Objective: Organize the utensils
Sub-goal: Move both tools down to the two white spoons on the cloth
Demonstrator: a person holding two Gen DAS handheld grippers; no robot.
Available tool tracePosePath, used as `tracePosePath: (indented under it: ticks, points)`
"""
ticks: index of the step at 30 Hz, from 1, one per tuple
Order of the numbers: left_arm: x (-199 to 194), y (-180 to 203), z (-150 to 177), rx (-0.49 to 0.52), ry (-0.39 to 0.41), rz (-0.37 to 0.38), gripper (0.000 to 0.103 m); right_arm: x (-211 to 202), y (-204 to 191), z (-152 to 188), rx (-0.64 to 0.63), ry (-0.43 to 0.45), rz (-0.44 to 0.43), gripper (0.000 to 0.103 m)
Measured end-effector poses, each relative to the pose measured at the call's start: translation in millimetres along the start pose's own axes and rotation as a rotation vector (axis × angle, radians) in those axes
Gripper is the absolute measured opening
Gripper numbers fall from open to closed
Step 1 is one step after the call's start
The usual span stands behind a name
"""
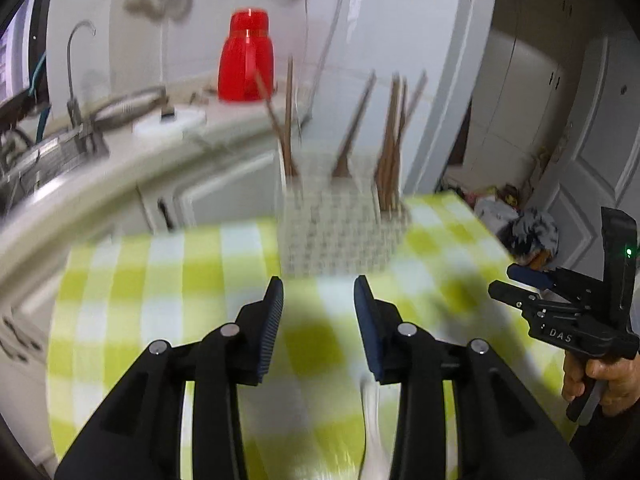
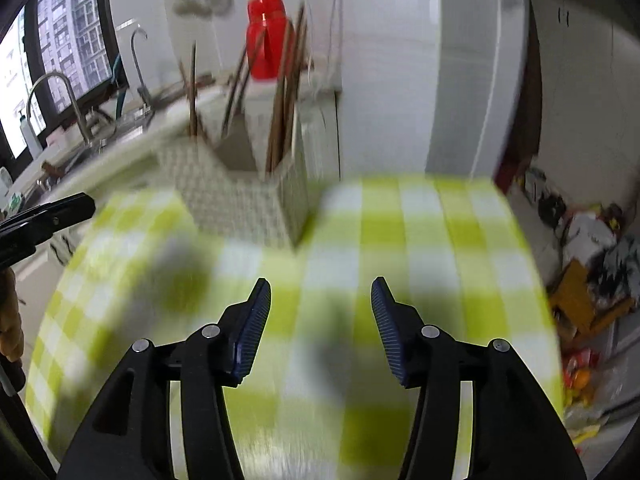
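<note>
Both grippers over the checked tablecloth (image 2: 420, 216). Left gripper (image 1: 319, 292) and right gripper (image 2: 321, 294) stand parted and empty. Chopsticks (image 1: 390, 140) sit in the white holder (image 1: 336, 232); a pale utensil, probably a spoon (image 1: 372, 420), lies beneath the left fingers. Lower squarely astride its handle before closing.

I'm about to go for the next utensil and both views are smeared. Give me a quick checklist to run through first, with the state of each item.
1. Left tool empty, pads apart: ok.
2. Right tool empty, pads apart: ok.
3. White woven holder upright on the checked tablecloth: ok.
4. Chopsticks standing in the holder's compartments: ok.
5. Next utensil located: a pale handle-like shape lies below the left tool; what it is: cannot tell.
6. Views sharp enough to aim: not ok, both blurred.
</note>
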State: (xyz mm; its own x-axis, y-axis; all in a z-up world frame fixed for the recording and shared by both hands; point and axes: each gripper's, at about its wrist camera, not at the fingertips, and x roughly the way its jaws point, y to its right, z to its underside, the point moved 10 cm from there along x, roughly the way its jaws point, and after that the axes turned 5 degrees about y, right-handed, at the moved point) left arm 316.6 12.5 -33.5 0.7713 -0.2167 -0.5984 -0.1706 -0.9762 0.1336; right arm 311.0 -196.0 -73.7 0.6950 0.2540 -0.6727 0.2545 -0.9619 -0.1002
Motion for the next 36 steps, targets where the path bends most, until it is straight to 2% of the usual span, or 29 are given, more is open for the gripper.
tracePosePath:
  ticks: [3,6,9,12,18,27,28,30,36]
  points:
    - [-1,6,57,-0.005,-0.055,-0.018,0.035,0,1,46,0.01,-0.054,0.0,0.051]
    - [3,15,96,-0.009,-0.106,-0.014,0.035,-5,1,77,0.014,-0.093,-0.009,0.051]
    - [10,27,126,-0.005,-0.155,-0.003,0.03,-13,4,87,0.017,-0.097,-0.003,0.052]
    - [19,37,139,0.016,-0.183,0.002,0.028,-18,4,89,0.013,-0.092,-0.015,0.053]
    - [38,51,149,0.053,-0.226,-0.001,0.025,-21,3,92,0.01,-0.092,-0.038,0.054]
    - [57,55,143,0.124,-0.243,-0.056,0.024,-22,-5,97,-0.005,-0.106,-0.068,0.058]
    - [59,56,143,0.141,-0.24,-0.068,0.023,-22,-6,97,-0.01,-0.107,-0.071,0.059]
    - [61,56,142,0.16,-0.238,-0.083,0.014,-22,-8,98,-0.015,-0.109,-0.077,0.059]
    - [58,55,142,0.124,-0.243,-0.042,0.014,-23,-19,97,-0.03,-0.112,-0.098,0.059]
